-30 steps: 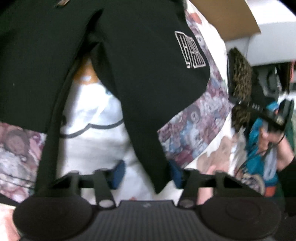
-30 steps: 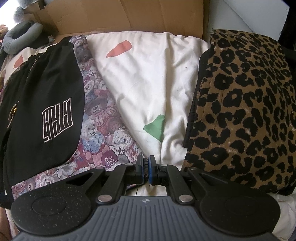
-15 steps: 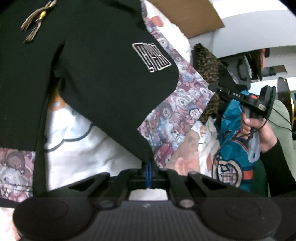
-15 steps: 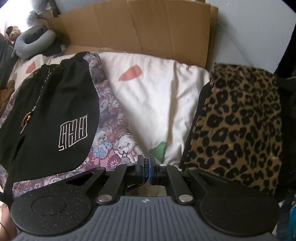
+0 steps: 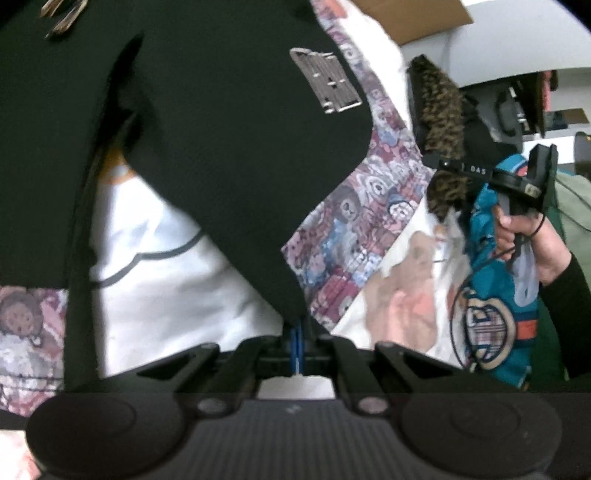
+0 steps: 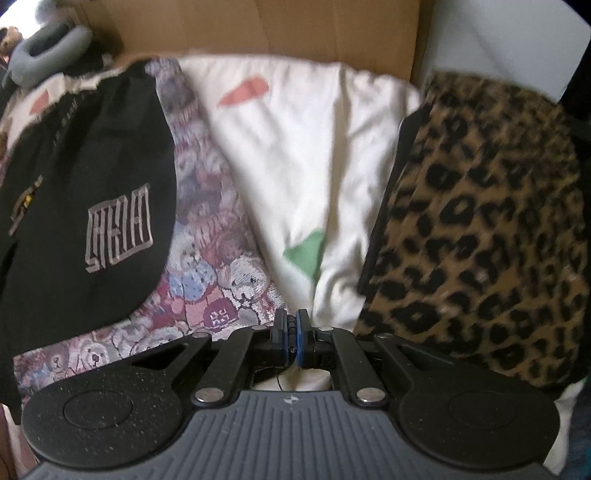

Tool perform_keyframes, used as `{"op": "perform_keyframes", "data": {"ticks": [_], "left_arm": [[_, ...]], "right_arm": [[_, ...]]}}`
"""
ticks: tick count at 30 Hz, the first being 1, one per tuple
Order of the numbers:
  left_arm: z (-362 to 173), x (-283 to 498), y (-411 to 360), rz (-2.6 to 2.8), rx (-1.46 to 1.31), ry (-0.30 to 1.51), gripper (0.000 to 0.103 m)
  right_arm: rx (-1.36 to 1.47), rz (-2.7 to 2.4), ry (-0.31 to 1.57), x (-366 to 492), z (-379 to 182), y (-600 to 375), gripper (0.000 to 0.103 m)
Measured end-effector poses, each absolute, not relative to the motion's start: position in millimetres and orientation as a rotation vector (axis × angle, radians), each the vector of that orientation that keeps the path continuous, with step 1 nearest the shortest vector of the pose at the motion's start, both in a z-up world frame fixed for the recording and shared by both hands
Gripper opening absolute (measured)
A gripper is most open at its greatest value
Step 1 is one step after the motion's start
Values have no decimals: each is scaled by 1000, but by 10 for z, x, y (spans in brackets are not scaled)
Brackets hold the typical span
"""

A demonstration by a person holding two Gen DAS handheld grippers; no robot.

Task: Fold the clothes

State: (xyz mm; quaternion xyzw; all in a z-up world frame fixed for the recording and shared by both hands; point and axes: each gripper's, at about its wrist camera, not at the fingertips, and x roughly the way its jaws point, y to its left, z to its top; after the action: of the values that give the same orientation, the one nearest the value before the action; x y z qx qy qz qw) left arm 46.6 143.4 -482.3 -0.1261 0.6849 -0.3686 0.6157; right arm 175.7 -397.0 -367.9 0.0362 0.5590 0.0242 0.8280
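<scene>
Black shorts [image 5: 221, 140] with a white block logo lie spread over a teddy-bear patterned cloth [image 5: 354, 236]. My left gripper [image 5: 296, 341] is shut on the near corner of one black leg, and the fabric rises from the pads in a taut point. In the right wrist view the same black shorts [image 6: 85, 206] lie at the left. My right gripper [image 6: 291, 332] hovers shut over the white sheet [image 6: 306, 147] with nothing between its pads. It also shows in the left wrist view as the right gripper [image 5: 495, 177], held in a hand.
A folded leopard-print garment [image 6: 480, 229] sits at the right. A cardboard sheet [image 6: 258, 29] stands behind the bed, and a grey neck pillow [image 6: 48, 44] lies at the far left. A teal printed garment [image 5: 491, 295] is beside the person's hand [image 5: 528, 236].
My left gripper closed on the corner of the black shorts and now holds it pulled taut. My right gripper stayed shut and drifted slightly over the sheet.
</scene>
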Motion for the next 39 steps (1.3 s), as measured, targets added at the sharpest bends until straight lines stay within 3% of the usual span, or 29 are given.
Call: {"op": "perform_keyframes", "data": {"ticks": [8, 12, 16, 17, 19, 22, 29, 32, 36, 39], "left_arm": [[-4930, 471, 1393, -817, -259, 1593, 1], [-4945, 469, 1356, -819, -263, 1597, 1], [-4951, 480, 1365, -818, -281, 1601, 1], [-4947, 482, 1378, -821, -284, 1601, 1], [-4930, 487, 1377, -828, -293, 1601, 1], [-4887, 495, 1392, -844, -311, 1601, 1], [-4994, 511, 1419, -808, -323, 1630, 1], [-5045, 542, 1420, -769, -319, 1661, 5], [-4877, 578, 1495, -768, -309, 1624, 33], [-4727, 640, 1623, -750, -317, 1588, 37]], "right_arm": [[117, 57, 1206, 1734, -3794, -4024, 5], [135, 59, 1208, 1716, -3822, -4053, 23], [153, 61, 1211, 1698, -3851, -4082, 26], [148, 67, 1213, 1704, -3852, -4079, 26], [126, 81, 1219, 1710, -3835, -4056, 13], [77, 101, 1226, 1714, -3785, -3998, 4], [11, 74, 1242, 1697, -3759, -3911, 3], [-19, 55, 1240, 1685, -3795, -3850, 6], [-9, 48, 1221, 1644, -3664, -3817, 10], [11, 49, 1204, 1611, -3553, -3804, 11]]}}
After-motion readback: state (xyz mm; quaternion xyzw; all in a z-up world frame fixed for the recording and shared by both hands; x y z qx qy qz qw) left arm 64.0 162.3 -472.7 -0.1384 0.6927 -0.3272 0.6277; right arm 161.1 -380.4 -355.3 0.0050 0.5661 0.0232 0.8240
